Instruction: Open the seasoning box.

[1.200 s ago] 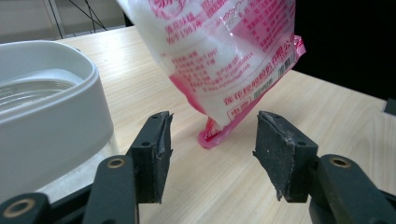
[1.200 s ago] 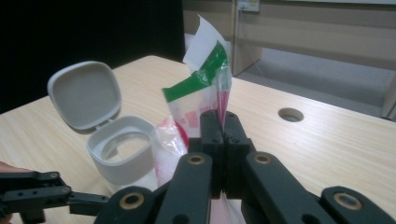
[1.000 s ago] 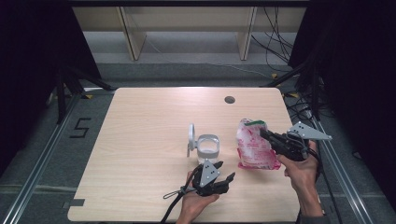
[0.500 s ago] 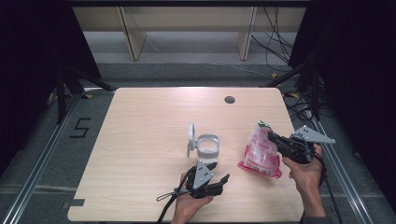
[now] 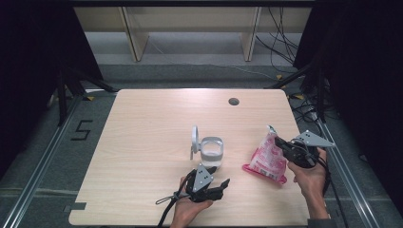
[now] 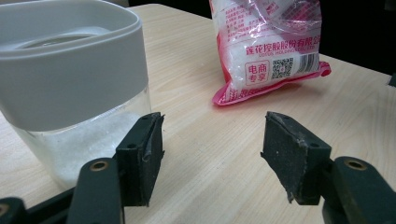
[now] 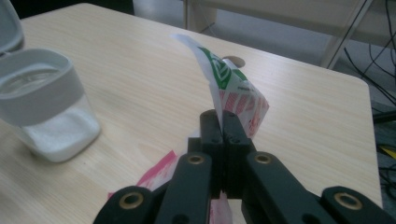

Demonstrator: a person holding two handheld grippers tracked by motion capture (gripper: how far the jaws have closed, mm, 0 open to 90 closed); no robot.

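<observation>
The bag [image 5: 266, 159] rests on the table [image 5: 142, 142] right of the jar [image 5: 211, 152], its top pinched flat in the right gripper [image 7: 223, 121], whose jaws are fully closed on the film. If that thin pinch slips, the opened bag could flop and spill. The left gripper [image 6: 212, 140], jaws just widening and empty beside the jar, could nudge it over.
</observation>
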